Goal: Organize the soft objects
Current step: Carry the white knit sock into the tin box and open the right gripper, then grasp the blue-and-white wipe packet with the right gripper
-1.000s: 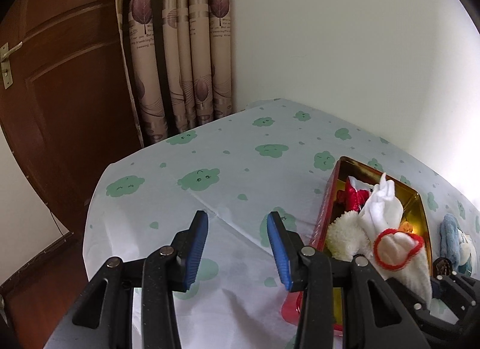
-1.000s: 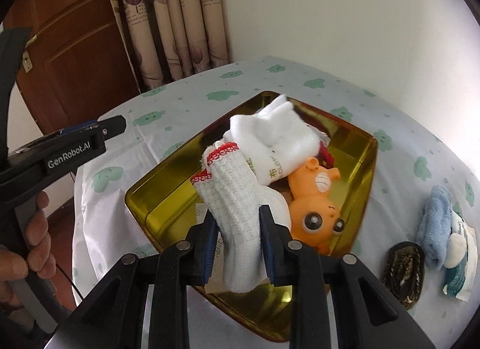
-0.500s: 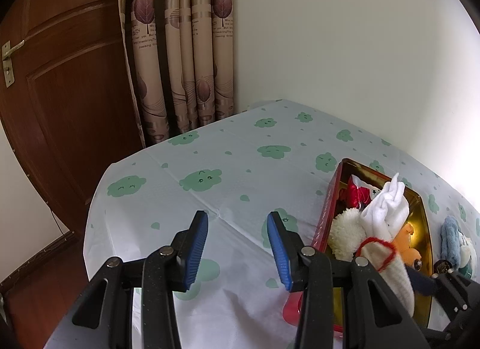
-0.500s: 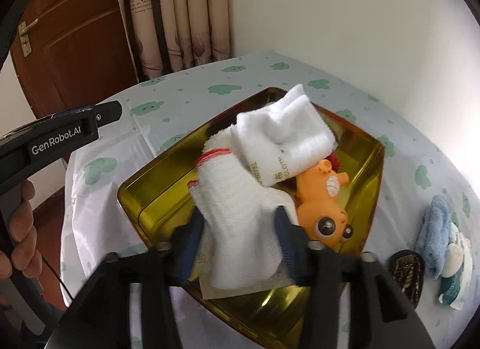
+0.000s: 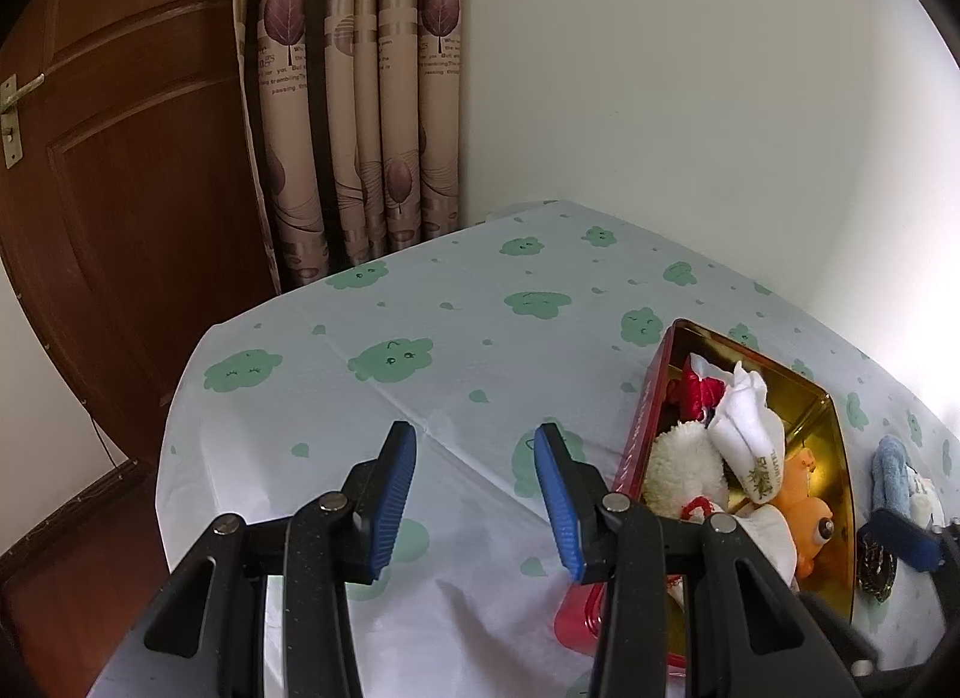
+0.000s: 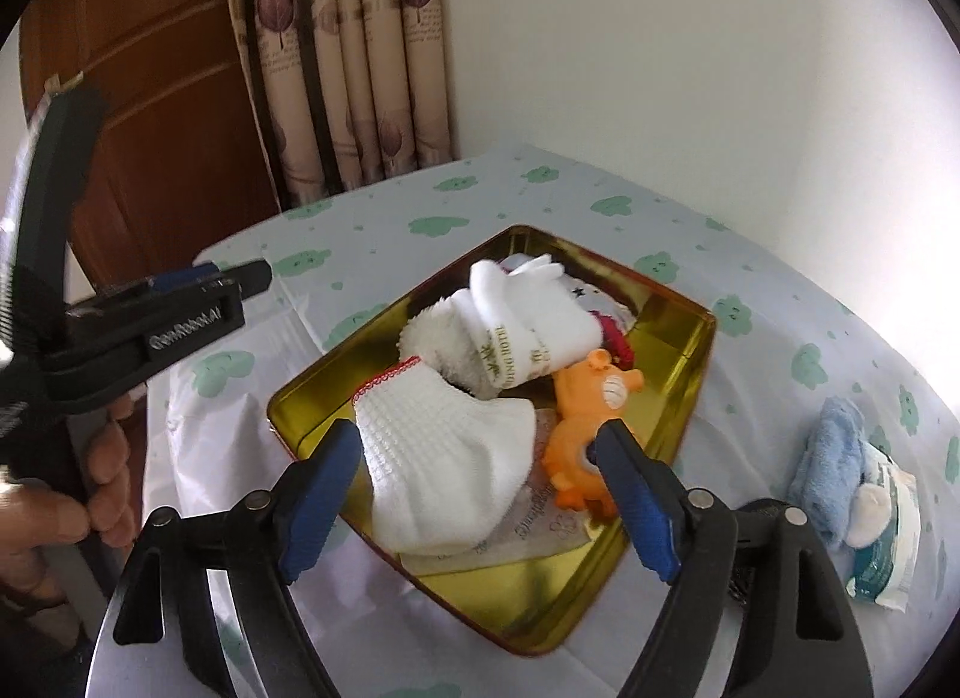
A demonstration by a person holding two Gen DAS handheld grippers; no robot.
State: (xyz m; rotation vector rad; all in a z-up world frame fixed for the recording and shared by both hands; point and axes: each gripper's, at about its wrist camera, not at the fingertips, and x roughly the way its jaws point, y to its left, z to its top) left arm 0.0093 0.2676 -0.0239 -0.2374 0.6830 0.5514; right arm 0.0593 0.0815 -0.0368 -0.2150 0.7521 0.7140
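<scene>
A gold tin [image 6: 690, 338] with red outer walls [image 5: 645, 428] sits on the table. In it lie a white waffle sock with red trim [image 6: 444, 458], a folded white sock [image 6: 528, 326], a fluffy white piece [image 6: 426, 332], a red item [image 6: 615, 335] and an orange rubber toy [image 6: 594, 392]. My right gripper [image 6: 480, 485] is open and empty, just above the waffle sock. My left gripper [image 5: 474, 494] is open and empty over the tablecloth left of the tin. A blue cloth [image 6: 831, 452] lies right of the tin.
A white packet [image 6: 888, 524] lies by the blue cloth, and a dark patterned item [image 5: 876, 563] lies between tin and cloth. The table [image 5: 420, 302] has a cloud-print cover. A wooden door [image 5: 120, 158] and curtains [image 5: 360, 98] stand behind; a wall is at the right.
My right gripper opened and let go of the white waffle sock, which now lies in the tin. It drew back and up. The left gripper stayed open and barely moved.
</scene>
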